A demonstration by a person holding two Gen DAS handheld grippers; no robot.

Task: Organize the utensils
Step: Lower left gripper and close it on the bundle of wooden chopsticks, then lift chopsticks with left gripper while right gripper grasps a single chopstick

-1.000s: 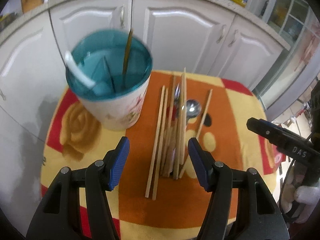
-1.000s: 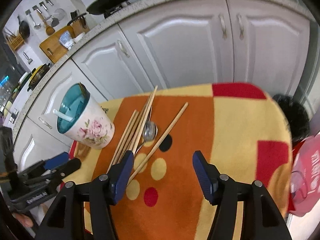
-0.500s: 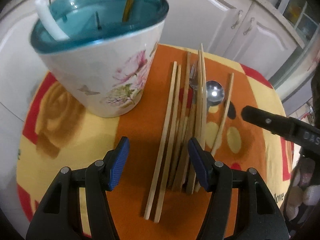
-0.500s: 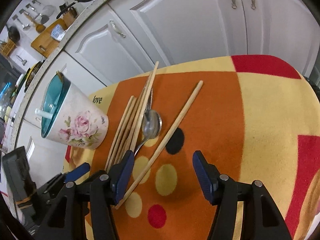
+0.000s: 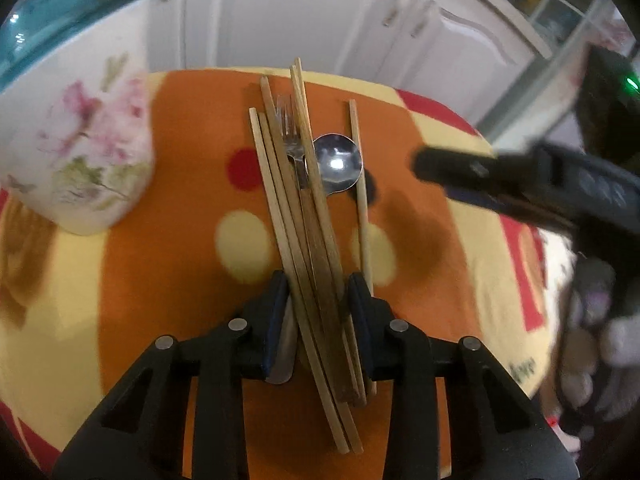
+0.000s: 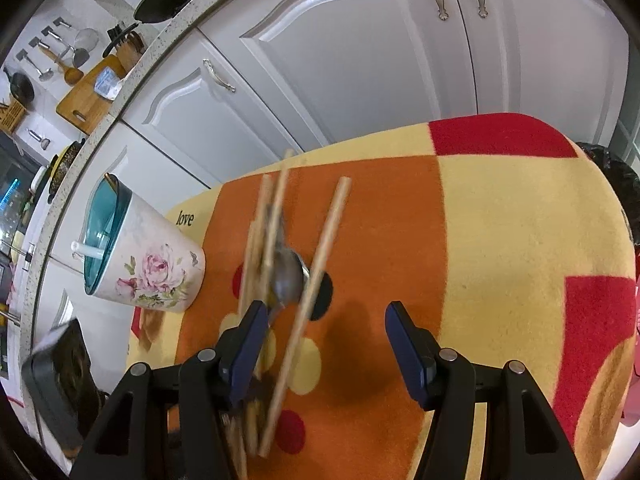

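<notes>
White kitchen cabinets [image 6: 360,80] are standing behind a small tabletop [image 6: 500,240] that is wearing an orange, yellow and red cloth with dots.

Left gripper [image 5: 318,292]: jaws are sitting down over the near end of the chopstick bundle [image 5: 304,216], blue pads on either side of it; they are narrowed around the sticks, but whether they are actually pinching cannot be told. A fork [image 5: 290,136] is lying inside the bundle, tines pointing toward the far edge. A spoon [image 5: 338,160] is lying just right of the bundle, its bowl touching the sticks. One single chopstick [image 5: 360,184] is lying apart on the right side, running past the spoon bowl.

Right gripper [image 6: 324,344]: jaws are standing wide apart, holding nothing, hovering low over the near-middle of the tabletop. The single chopstick [image 6: 308,300] is passing between them, closer to the left pad.

A flowered cup [image 6: 148,268] with a teal inside is standing near the left edge of the tabletop, left of the bundle, not touching it. A white handle and a thin stick are leaning in it.
</notes>
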